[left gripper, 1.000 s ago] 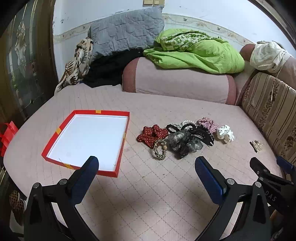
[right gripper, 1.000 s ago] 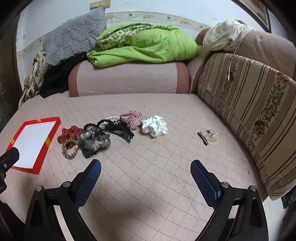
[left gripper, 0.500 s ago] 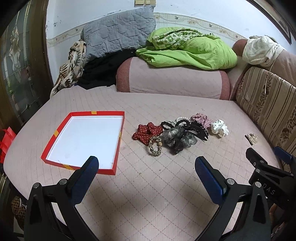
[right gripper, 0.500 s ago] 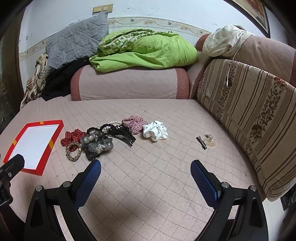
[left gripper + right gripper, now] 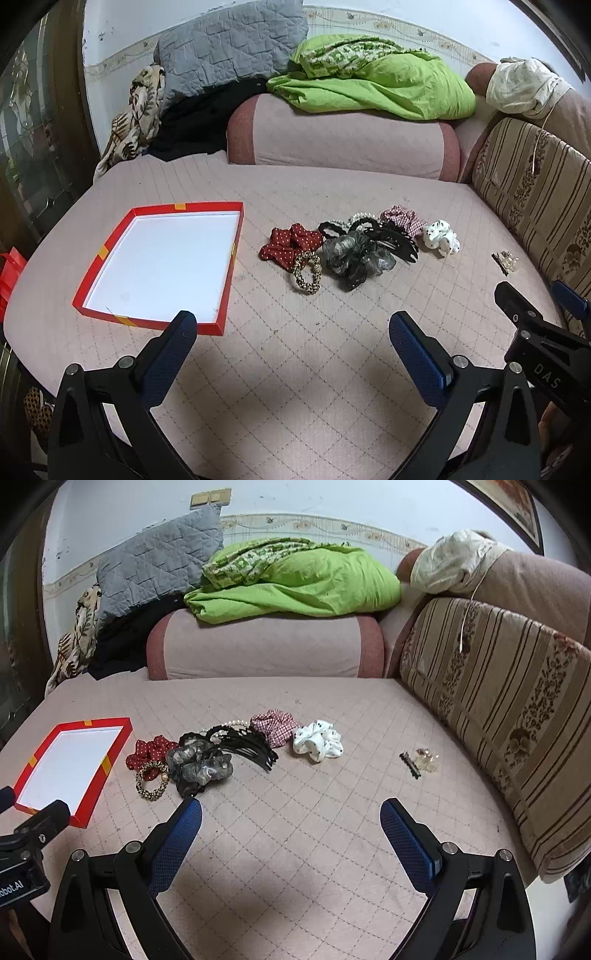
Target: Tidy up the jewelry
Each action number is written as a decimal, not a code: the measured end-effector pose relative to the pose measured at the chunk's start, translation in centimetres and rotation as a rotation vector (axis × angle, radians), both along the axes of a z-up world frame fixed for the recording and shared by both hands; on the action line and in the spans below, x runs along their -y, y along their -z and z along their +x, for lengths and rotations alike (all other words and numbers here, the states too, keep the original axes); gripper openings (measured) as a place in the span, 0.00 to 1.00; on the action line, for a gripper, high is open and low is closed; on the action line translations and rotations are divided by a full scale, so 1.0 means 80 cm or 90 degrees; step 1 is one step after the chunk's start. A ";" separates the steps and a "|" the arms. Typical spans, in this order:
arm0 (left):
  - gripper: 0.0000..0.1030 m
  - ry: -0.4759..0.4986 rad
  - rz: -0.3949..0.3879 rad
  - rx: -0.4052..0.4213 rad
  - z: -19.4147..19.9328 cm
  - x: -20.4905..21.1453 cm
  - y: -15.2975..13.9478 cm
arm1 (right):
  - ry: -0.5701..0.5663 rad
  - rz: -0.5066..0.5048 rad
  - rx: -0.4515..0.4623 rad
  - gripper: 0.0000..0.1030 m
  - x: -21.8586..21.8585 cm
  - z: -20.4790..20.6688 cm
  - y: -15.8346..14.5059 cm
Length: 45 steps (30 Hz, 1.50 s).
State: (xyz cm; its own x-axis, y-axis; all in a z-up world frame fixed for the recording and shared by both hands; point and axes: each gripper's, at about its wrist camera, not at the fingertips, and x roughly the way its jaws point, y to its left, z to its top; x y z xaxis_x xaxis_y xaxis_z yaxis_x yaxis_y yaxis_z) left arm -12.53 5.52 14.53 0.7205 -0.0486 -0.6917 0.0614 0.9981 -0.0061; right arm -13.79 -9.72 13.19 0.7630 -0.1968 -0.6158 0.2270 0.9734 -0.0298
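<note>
A red-rimmed tray [image 5: 232, 254] [image 5: 107, 760] with a white floor lies on the pink quilted seat. Right of it is a cluster of hair pieces: a red dotted bow [image 5: 290, 245] [image 5: 149, 751], a leopard scrunchie [image 5: 307, 273] [image 5: 152, 780], a grey scrunchie [image 5: 354, 258] [image 5: 197, 766], a black claw clip [image 5: 395, 243] [image 5: 251, 747], a plaid scrunchie [image 5: 402, 219] [image 5: 275, 725] and a white dotted scrunchie [image 5: 441, 240] [image 5: 317, 740]. A small clip and a black pin [image 5: 504, 260] [image 5: 419, 762] lie apart at the right. My left gripper [image 5: 291, 332] and right gripper [image 5: 291, 819] both hover open, well short of the pieces.
A pink bolster [image 5: 340, 140] with a green blanket [image 5: 373, 81] on it backs the seat. A striped cushion [image 5: 506, 716] lines the right side. A grey pillow [image 5: 229, 44] and dark clothes sit at the back left. A red bag [image 5: 11, 273] hangs off the left edge.
Both grippers have drawn back and risen a little, so the tray and the hair pieces look smaller and farther off. Nothing on the seat has moved.
</note>
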 end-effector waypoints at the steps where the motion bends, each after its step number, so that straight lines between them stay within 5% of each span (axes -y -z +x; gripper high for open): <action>1: 1.00 0.000 0.000 -0.004 0.002 0.000 0.002 | 0.002 0.004 -0.003 0.96 0.002 0.001 0.002; 24: 1.00 -0.013 -0.015 -0.093 0.063 -0.024 0.060 | -0.005 0.045 -0.077 0.96 0.014 0.041 0.061; 26: 0.98 -0.019 -0.026 -0.092 0.073 -0.036 0.060 | -0.011 0.052 -0.083 0.96 0.015 0.047 0.066; 30: 0.78 -0.012 -0.037 -0.109 0.092 -0.050 0.067 | -0.026 0.068 -0.095 0.95 0.014 0.061 0.077; 33: 0.63 0.012 -0.053 -0.131 0.111 -0.049 0.075 | -0.055 0.101 -0.108 0.84 0.012 0.079 0.083; 35: 0.63 0.025 -0.061 -0.134 0.124 -0.045 0.082 | -0.085 0.153 -0.123 0.76 0.014 0.098 0.088; 45: 0.63 0.070 -0.124 -0.186 0.195 -0.021 0.125 | -0.137 0.298 -0.115 0.75 0.016 0.176 0.099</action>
State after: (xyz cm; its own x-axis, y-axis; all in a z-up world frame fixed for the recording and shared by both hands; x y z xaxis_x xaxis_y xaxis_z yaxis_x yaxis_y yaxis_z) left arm 3.05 7.16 4.53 0.4774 -0.2654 -0.8377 0.1355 0.9641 -0.2282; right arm 0.32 -10.97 5.23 0.6301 0.2783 -0.7249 0.0530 0.9160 0.3977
